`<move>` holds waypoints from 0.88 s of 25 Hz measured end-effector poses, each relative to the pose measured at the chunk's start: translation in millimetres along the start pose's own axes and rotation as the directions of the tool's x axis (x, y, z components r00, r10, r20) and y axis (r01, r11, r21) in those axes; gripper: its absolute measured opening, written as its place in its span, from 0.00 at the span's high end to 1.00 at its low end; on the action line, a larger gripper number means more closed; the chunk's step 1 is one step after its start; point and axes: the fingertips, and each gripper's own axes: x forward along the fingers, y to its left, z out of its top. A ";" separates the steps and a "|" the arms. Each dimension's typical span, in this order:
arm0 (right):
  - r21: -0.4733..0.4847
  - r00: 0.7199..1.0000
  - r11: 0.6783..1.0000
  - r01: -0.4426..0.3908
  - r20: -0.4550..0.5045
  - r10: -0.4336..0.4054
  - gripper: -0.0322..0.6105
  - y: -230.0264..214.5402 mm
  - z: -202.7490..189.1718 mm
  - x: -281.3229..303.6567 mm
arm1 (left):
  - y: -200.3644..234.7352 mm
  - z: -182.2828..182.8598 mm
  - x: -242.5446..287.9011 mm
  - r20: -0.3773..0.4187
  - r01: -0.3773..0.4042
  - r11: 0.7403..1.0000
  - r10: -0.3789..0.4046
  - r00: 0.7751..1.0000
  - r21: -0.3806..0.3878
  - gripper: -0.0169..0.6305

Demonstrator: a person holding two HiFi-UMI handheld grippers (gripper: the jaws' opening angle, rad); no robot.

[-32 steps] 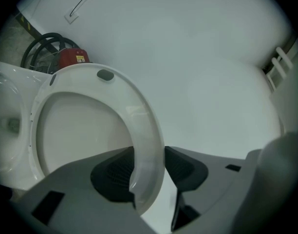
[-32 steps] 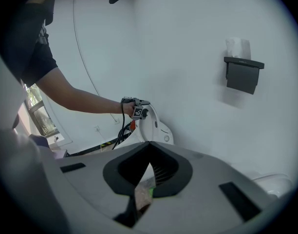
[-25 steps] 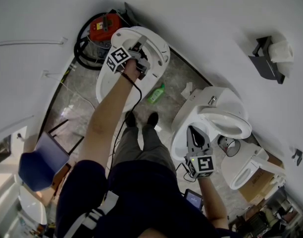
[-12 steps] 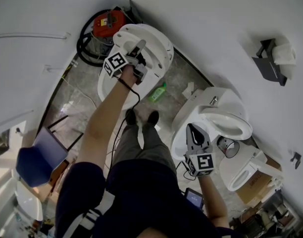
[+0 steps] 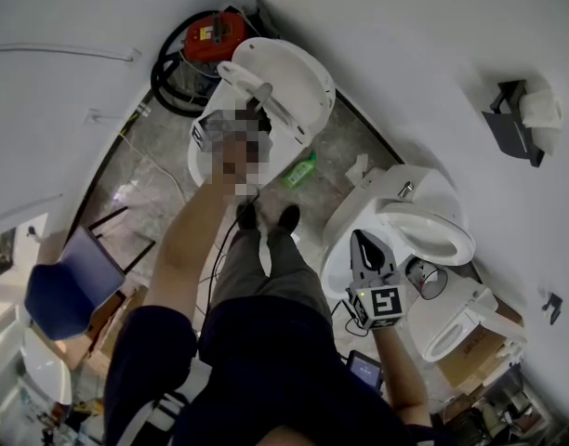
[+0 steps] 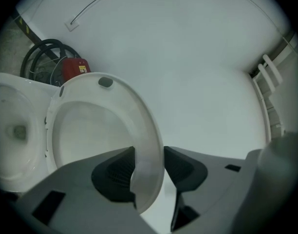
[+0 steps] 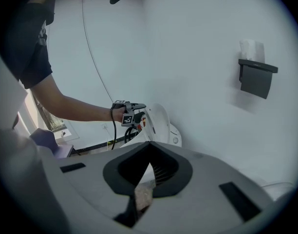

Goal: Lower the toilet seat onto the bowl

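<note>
The white toilet seat (image 5: pixel 289 82) stands raised over its bowl (image 5: pixel 203 161) at the upper left of the head view. My left gripper (image 5: pixel 262 93), partly under a mosaic patch, reaches out to the seat. In the left gripper view the seat's rim (image 6: pixel 148 177) runs between both pads of the left gripper (image 6: pixel 149 150), which is shut on it; the bowl (image 6: pixel 12 130) lies at the left. My right gripper (image 5: pixel 361 240) hangs shut and empty over another toilet. The right gripper view shows its tips (image 7: pixel 149 144) meeting, with the raised seat (image 7: pixel 159 121) far off.
A red vacuum with a black hose (image 5: pixel 213 32) sits against the wall behind the bowl. A green bottle (image 5: pixel 300 171) lies on the floor near the person's feet. A second toilet (image 5: pixel 429 226) and a third (image 5: pixel 452 319) stand at the right. A paper holder (image 5: pixel 519 119) hangs on the wall.
My left gripper has drawn a little away from the wall and the vacuum with the seat rim still between its jaws. The right gripper has hardly moved.
</note>
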 end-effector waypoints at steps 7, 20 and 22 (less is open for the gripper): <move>-0.019 1.000 1.000 -0.019 -0.006 0.019 0.92 9.8 -1.8 2.6 | 0.9 0.1 -33.7 0.023 0.043 0.999 -0.042 0.999 -0.023 0.66; -0.052 0.998 0.997 -0.063 -0.015 0.063 0.92 31.4 -3.9 8.1 | 15.6 0.2 -88.2 0.034 0.057 0.998 -0.056 0.998 -0.023 0.67; -0.058 0.998 0.996 -0.070 -0.015 0.069 0.92 37.0 1.2 10.4 | 17.5 0.5 -96.7 0.037 0.063 0.998 -0.062 0.997 -0.029 0.67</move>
